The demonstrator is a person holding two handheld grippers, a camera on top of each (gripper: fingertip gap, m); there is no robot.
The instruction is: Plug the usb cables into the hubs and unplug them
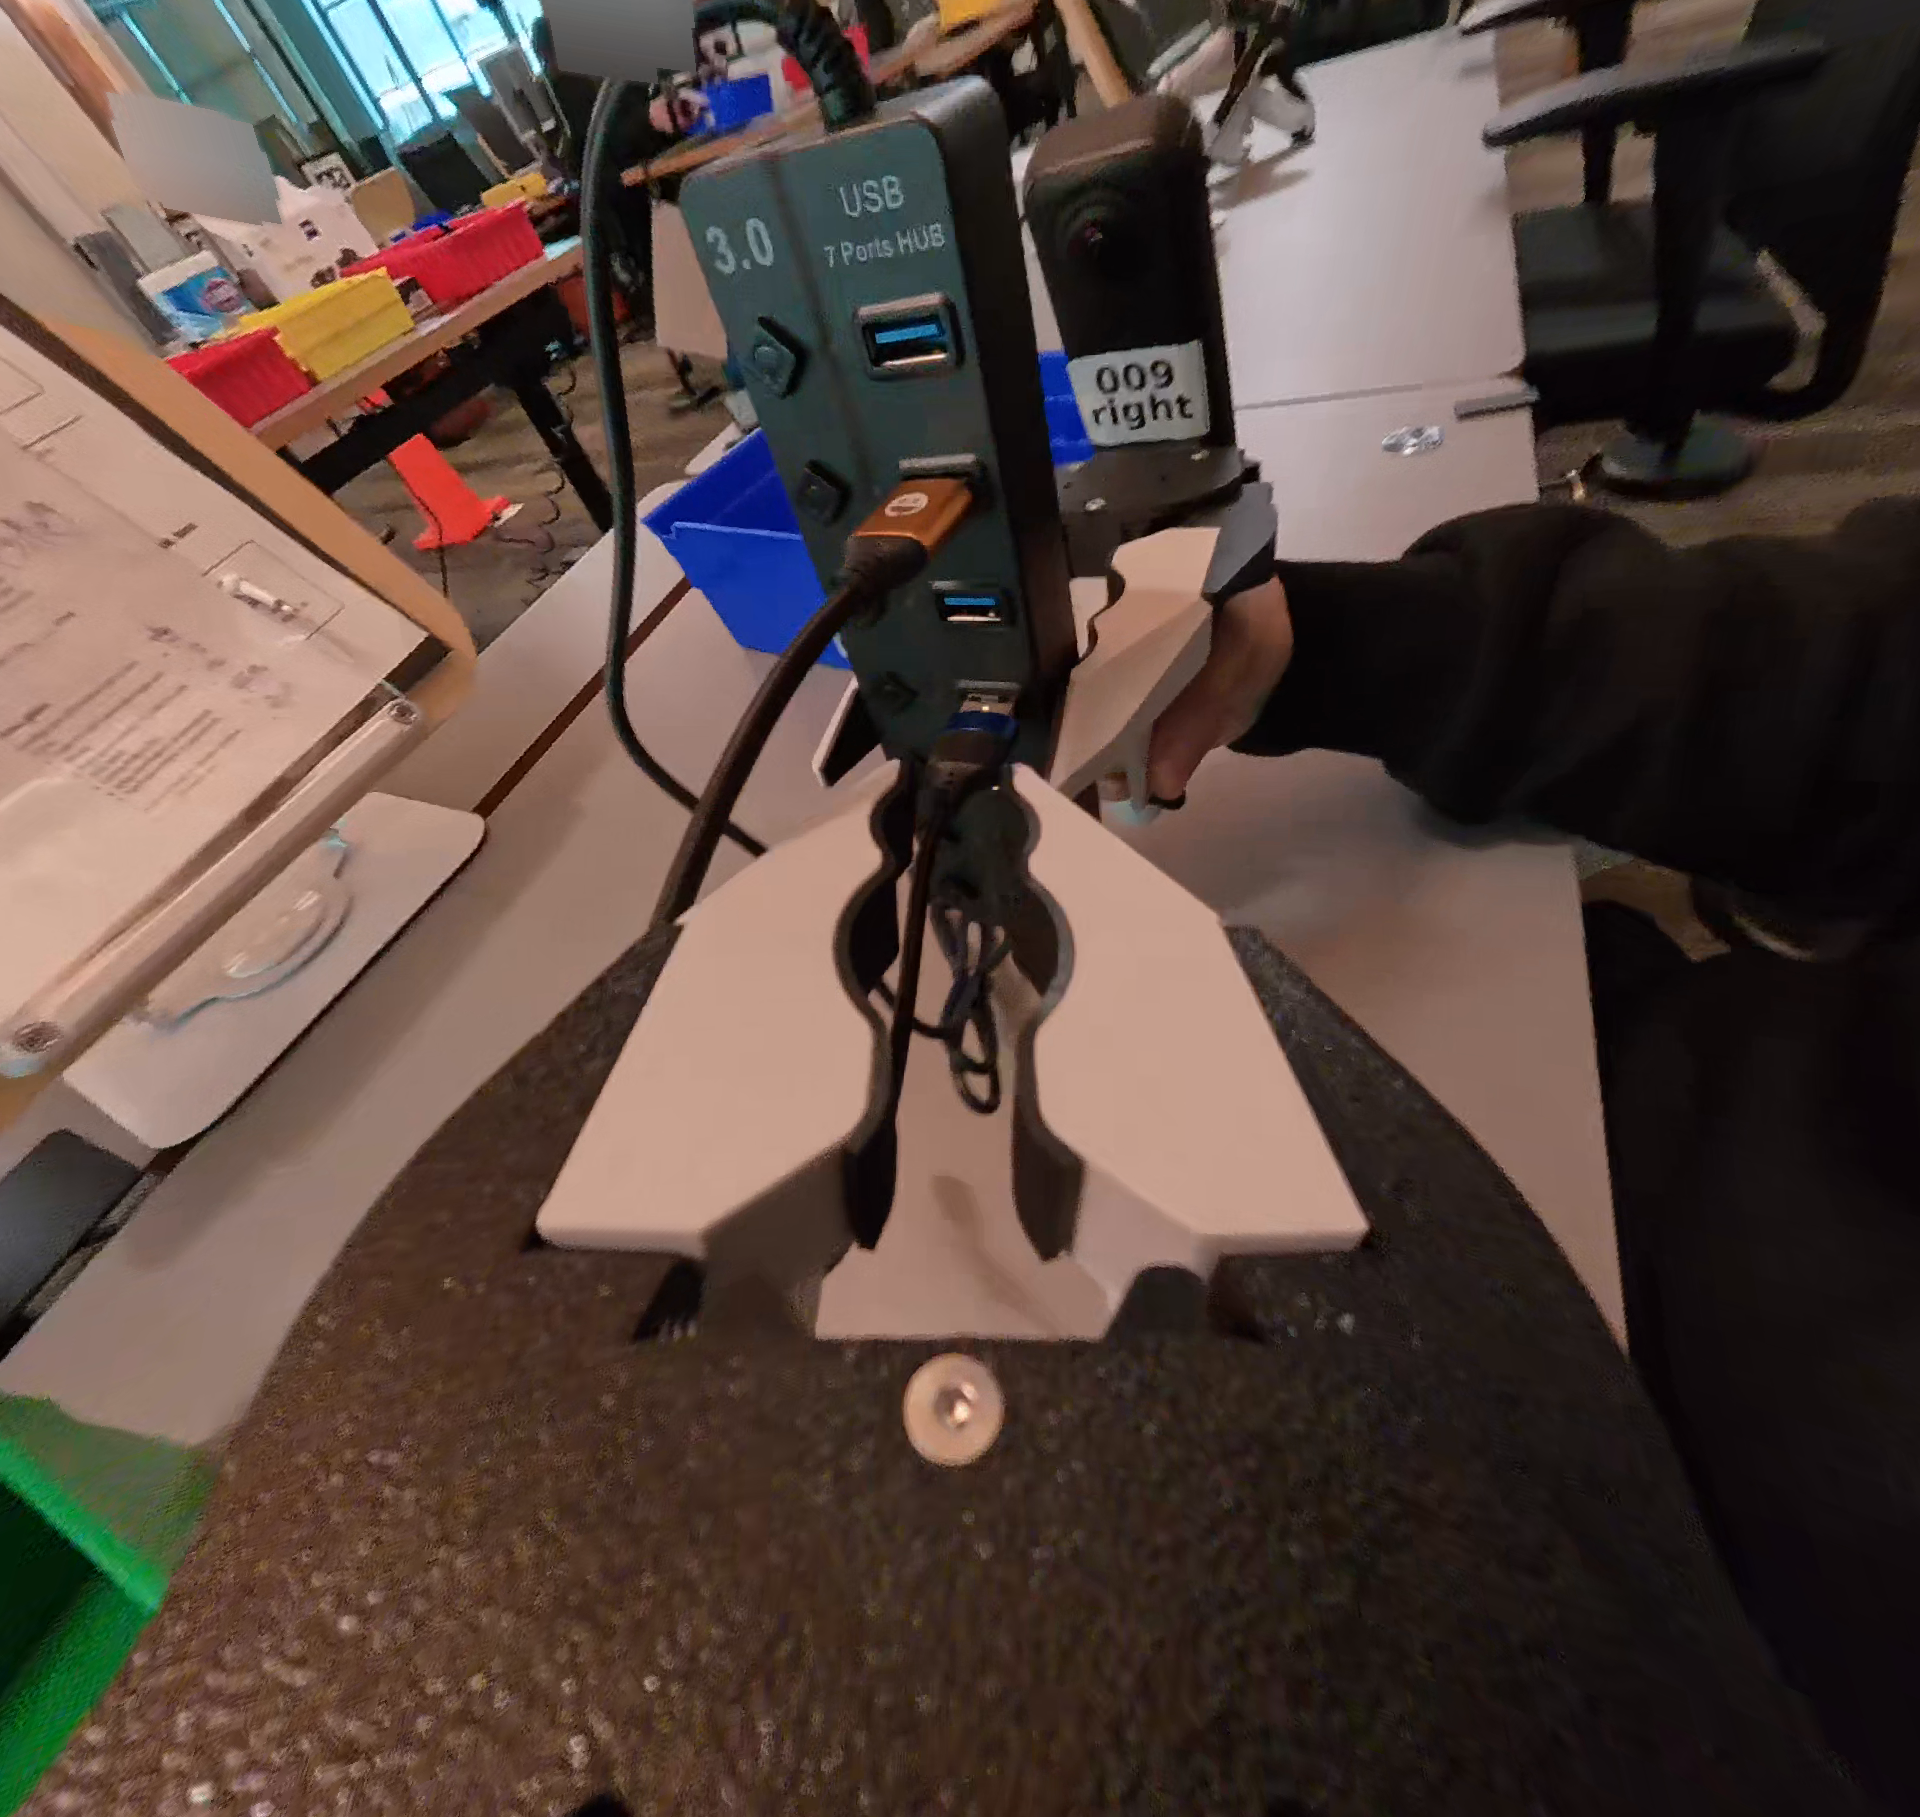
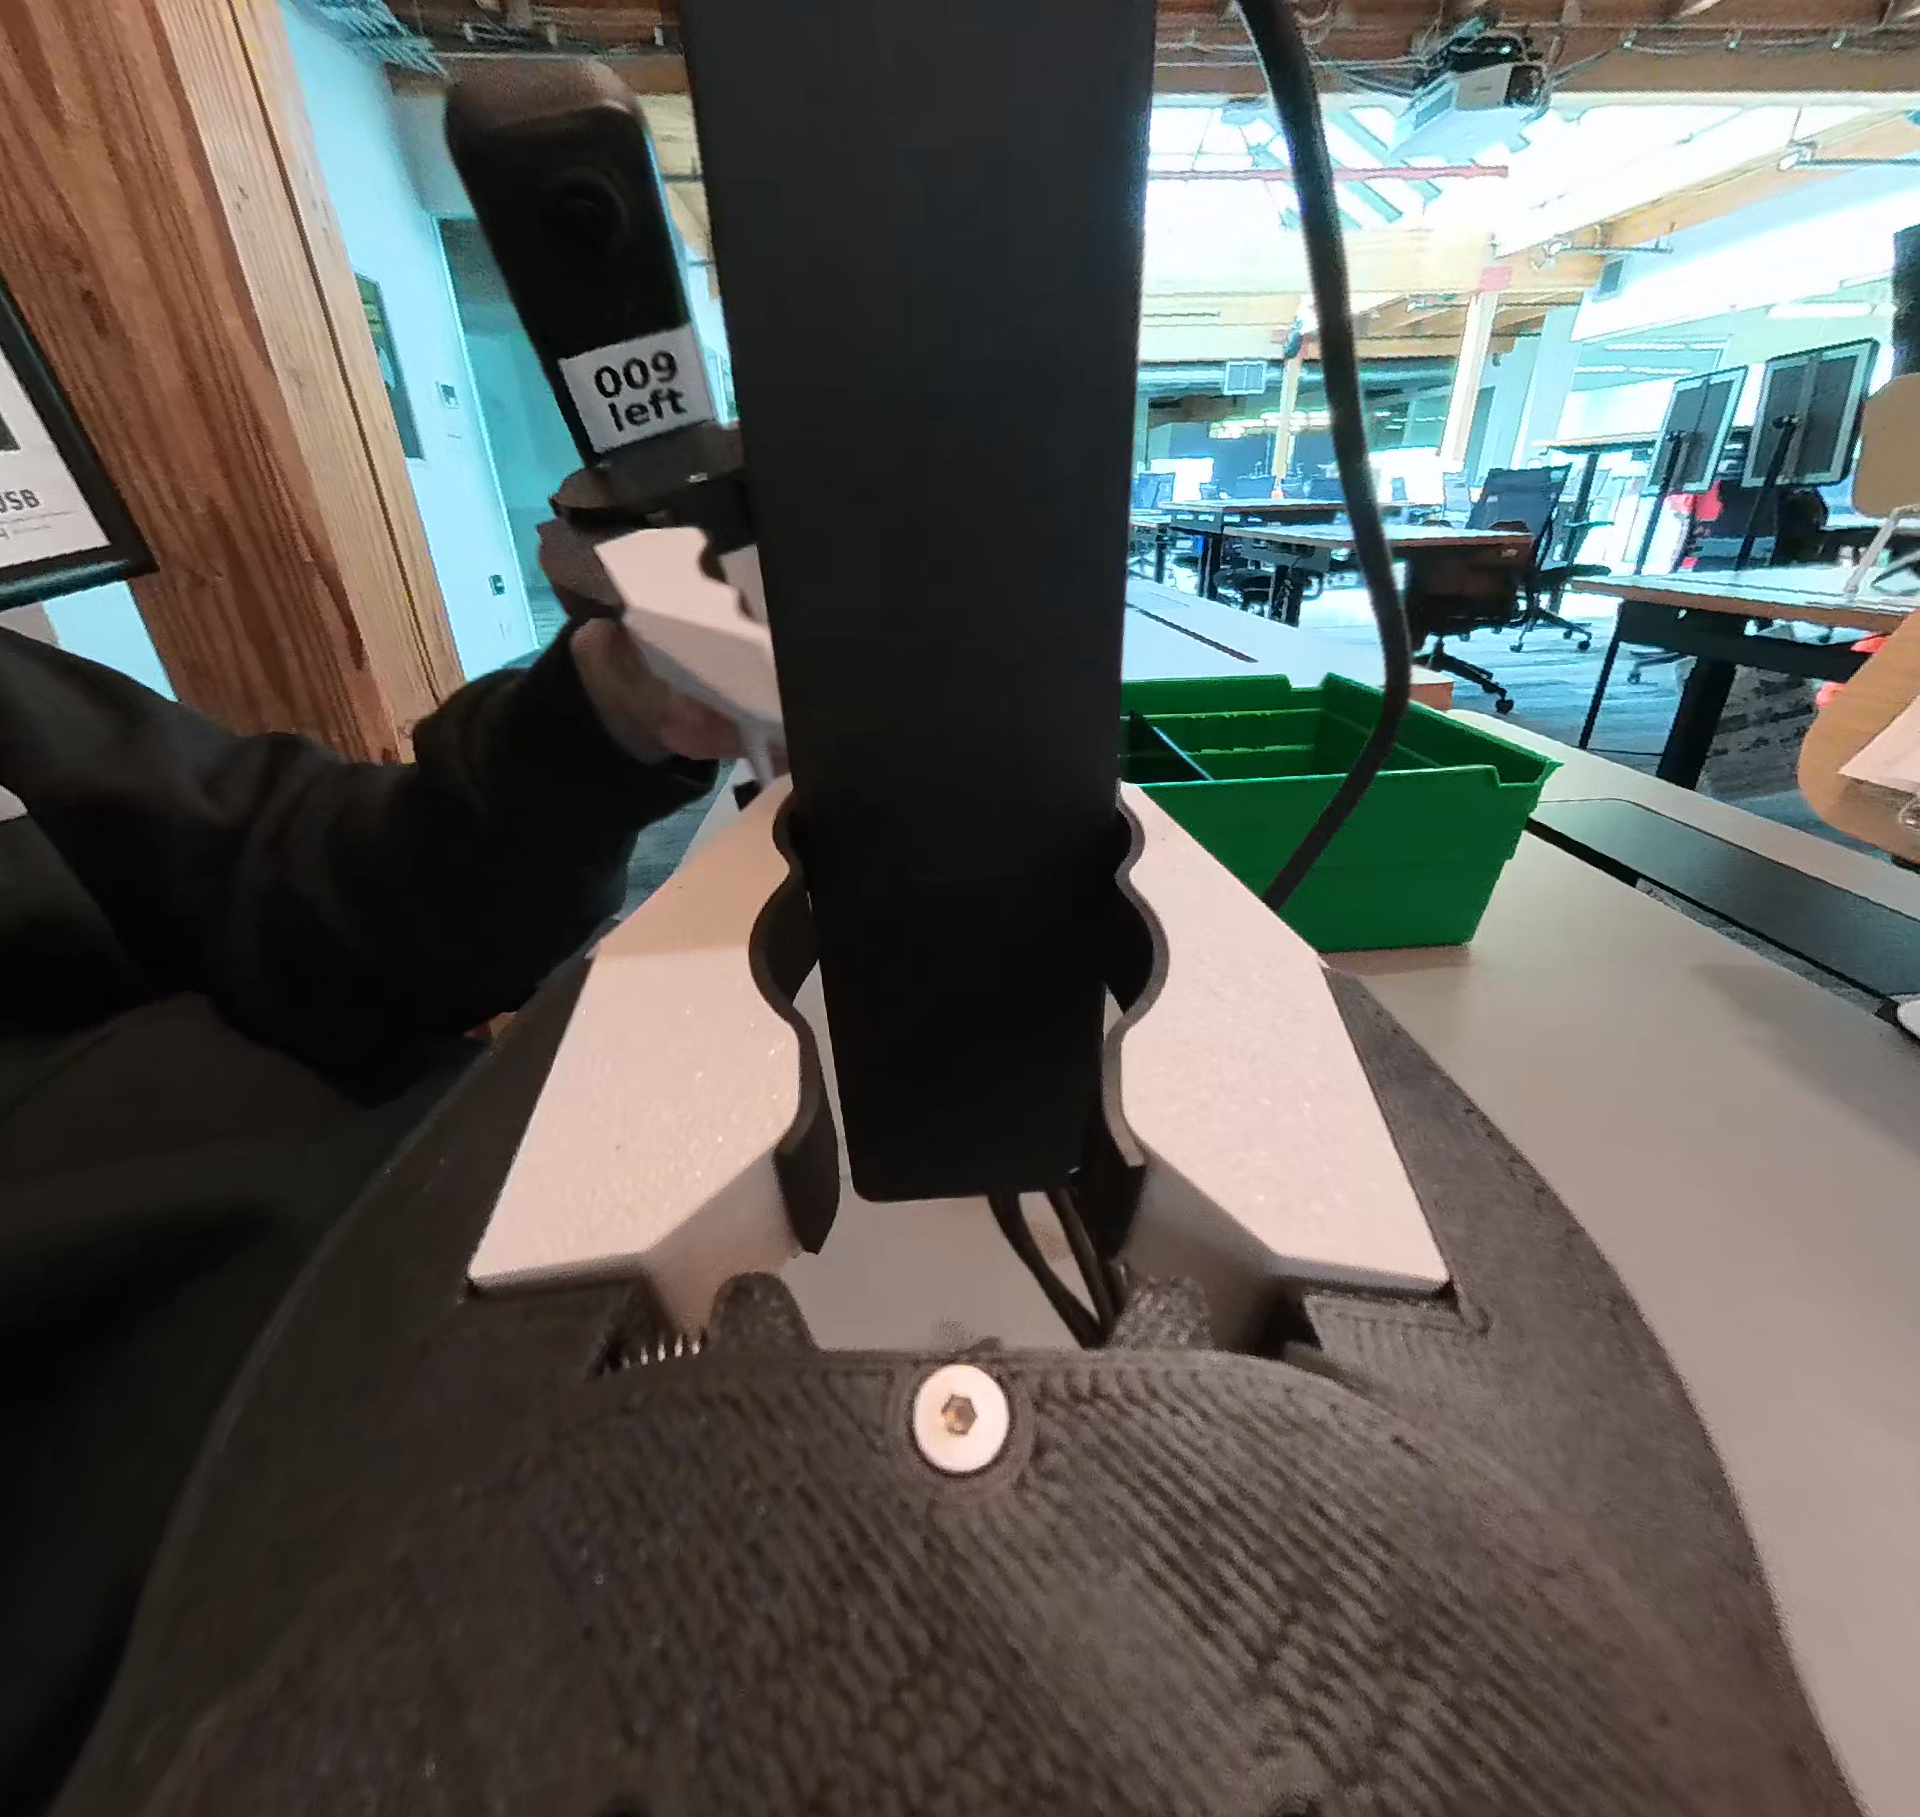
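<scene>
A dark USB hub [image 1: 883, 396] stands upright in the air. My right gripper [image 2: 956, 811] is shut on its lower part, and the right wrist view shows only its plain black back [image 2: 925, 520]. An orange plug [image 1: 914, 510] with a black cable sits in the second port. A blue plug [image 1: 971, 733] sits in the lowest visible port. My left gripper [image 1: 956, 806] is closed around this blue plug and its thin black cable [image 1: 914, 936], which hangs down between the fingers. The top port [image 1: 909, 339] and the third port [image 1: 971, 607] are empty.
A blue bin [image 1: 738, 562] stands behind the hub and a green divided bin [image 2: 1330, 832] stands on the grey table [image 2: 1558, 1092]. A slanted document stand [image 1: 156, 624] is at the left. The hub's own thick cable [image 1: 608, 417] hangs down on the left. Office chairs [image 1: 1662, 240] stand behind.
</scene>
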